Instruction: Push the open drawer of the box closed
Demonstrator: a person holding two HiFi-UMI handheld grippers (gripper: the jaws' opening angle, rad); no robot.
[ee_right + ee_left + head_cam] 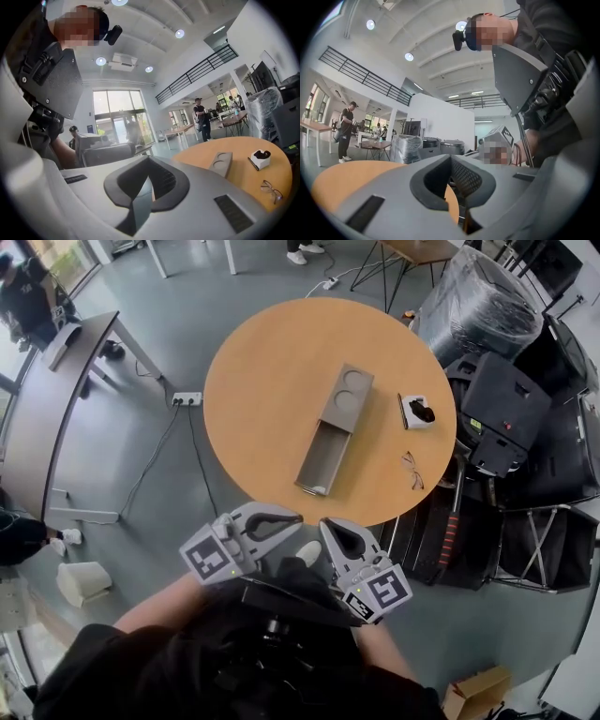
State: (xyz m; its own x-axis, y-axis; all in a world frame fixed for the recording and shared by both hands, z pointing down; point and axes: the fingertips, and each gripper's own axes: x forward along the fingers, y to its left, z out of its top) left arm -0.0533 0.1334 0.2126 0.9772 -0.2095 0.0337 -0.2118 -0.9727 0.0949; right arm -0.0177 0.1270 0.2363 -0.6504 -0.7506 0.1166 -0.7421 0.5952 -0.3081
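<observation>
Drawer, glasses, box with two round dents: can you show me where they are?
drawer [323,457]: head view, on its open inside floor.
glasses [412,471]: head view, on the frame's middle.
box [348,391]: head view, on its top, between the dents.

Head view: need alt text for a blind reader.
A grey rectangular box lies on a round wooden table, its drawer pulled open toward the person. Short of the table's near edge, the left claw and right claw are both shut and empty.

Bright, even daylight throughout. Round ceiling lamps [408,56] and tall far windows [117,112] burn out white. The long grey box [335,427] casts barely any shadow on the round orange worktop [272,381]. Fisheye bending curves the edges; corners go black.
</observation>
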